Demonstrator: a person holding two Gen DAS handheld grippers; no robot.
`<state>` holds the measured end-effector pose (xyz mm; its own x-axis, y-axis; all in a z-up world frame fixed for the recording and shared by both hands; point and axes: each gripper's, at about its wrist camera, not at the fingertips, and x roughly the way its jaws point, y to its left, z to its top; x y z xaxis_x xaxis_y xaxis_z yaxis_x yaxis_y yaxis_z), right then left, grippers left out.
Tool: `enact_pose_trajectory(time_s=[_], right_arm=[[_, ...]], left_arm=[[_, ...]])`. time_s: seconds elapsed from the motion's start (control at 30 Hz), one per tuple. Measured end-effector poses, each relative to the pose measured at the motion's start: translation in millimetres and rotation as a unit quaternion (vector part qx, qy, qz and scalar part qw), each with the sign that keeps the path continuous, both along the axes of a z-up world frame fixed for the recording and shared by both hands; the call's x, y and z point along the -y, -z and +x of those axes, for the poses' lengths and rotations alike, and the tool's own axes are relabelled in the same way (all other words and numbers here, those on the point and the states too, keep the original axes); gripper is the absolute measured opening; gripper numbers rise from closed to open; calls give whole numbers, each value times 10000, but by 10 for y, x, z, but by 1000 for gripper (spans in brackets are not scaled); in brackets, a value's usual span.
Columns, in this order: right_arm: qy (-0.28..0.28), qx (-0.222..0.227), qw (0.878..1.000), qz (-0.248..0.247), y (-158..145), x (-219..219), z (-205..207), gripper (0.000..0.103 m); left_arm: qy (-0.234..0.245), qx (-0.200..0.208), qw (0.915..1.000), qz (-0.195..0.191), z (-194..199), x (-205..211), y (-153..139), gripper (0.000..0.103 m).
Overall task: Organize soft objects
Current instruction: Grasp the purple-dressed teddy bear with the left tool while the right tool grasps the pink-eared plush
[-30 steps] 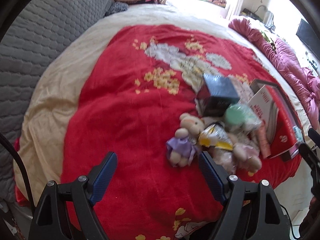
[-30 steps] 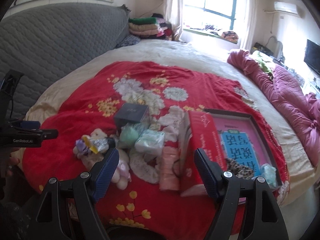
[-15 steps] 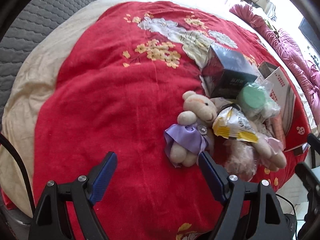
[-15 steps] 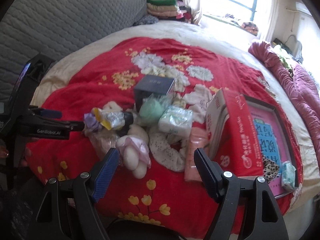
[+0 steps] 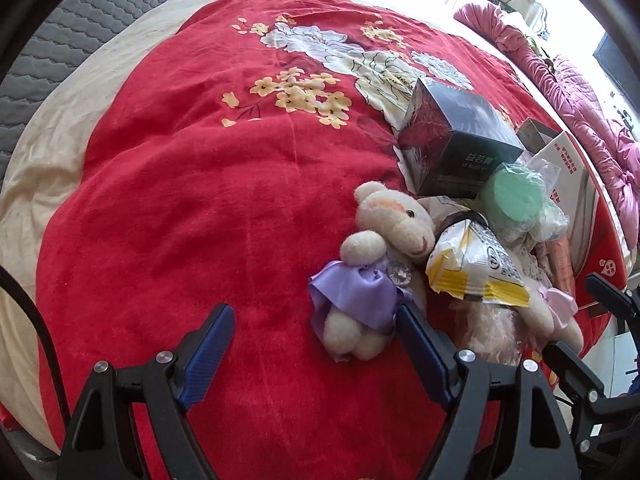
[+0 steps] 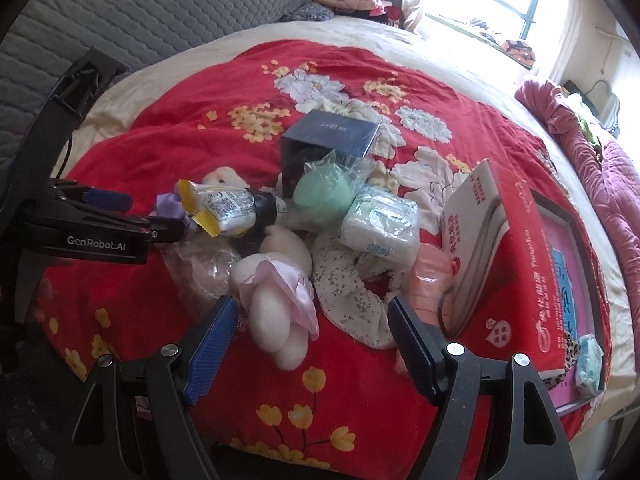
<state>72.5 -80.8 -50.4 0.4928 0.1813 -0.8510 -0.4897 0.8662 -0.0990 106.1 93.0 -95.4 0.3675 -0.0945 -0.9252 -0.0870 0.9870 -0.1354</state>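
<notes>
A cream plush bear in a purple dress (image 5: 372, 276) lies on the red floral blanket (image 5: 208, 208). My left gripper (image 5: 316, 340) is open, its right finger touching the bear's legs; it also shows in the right wrist view (image 6: 120, 208). A second plush in a pink dress (image 6: 276, 300) lies just ahead of my open right gripper (image 6: 312, 340). A yellow-and-white snack packet (image 5: 476, 264) rests between the two plush toys. A white patterned cloth (image 6: 352, 300) lies beside the pink plush.
A dark box (image 5: 456, 144), a green bagged roll (image 6: 324, 192), a tissue pack (image 6: 380, 224), a pink roll (image 6: 432, 280) and a red book (image 6: 524, 264) crowd the pile. A grey quilted headboard (image 6: 140, 8) and a magenta duvet (image 5: 592, 112) border the bed.
Both grippers have moved forward and down toward the pile. The left gripper has come up to the purple-dressed bear; the right has come up to the pink-dressed plush.
</notes>
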Motion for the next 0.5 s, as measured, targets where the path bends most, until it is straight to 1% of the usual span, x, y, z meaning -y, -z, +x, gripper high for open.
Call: enact_pose_trajectory(time_s=[0.03, 0.1, 0.13, 0.17, 0.2, 0.23, 0.27, 0.3, 0.33, 0.37, 0.43, 0.47, 0.5], right_arm=[[-7, -35, 10000, -11, 25, -8, 16, 77], [6, -61, 10000, -50, 68, -25, 38, 63], [14, -77, 9999, -63, 92, -30, 52, 59], [30, -73, 10000, -55, 101, -29, 57, 52], [26, -86, 10000, -12, 107, -24, 66, 46], [27, -115, 9999, 60, 111, -8, 77, 44], [44, -138, 9998, 115, 110, 13, 88, 37], [71, -155, 9996, 208, 104, 43, 98, 29], [88, -162, 9994, 285, 96, 66, 104, 26], [116, -190, 9991, 360, 91, 88, 112, 24], [177, -240, 9982, 524, 70, 148, 128, 23], [197, -250, 9978, 585, 61, 168, 128, 23], [226, -262, 9973, 653, 49, 197, 135, 22]], left_arm=[[10, 1, 10000, -1, 9, 5, 8, 83], [14, -9, 10000, -25, 22, 11, 28, 83], [17, -9, 10000, -15, 34, 20, 38, 83], [25, 4, 10000, 0, 42, 28, 42, 83], [50, 16, 10000, 24, 50, 42, 46, 83], [65, 31, 10000, 46, 60, 57, 51, 82], [88, 32, 9999, 57, 63, 70, 56, 82], [101, 50, 9999, 67, 72, 84, 60, 80], [119, 57, 9999, 42, 81, 94, 67, 78], [151, 47, 9999, 7, 90, 109, 75, 72], [204, 68, 9997, -68, 101, 131, 69, 61], [239, 83, 9996, -149, 102, 144, 65, 48], [265, 84, 9991, -335, 106, 150, 66, 34]])
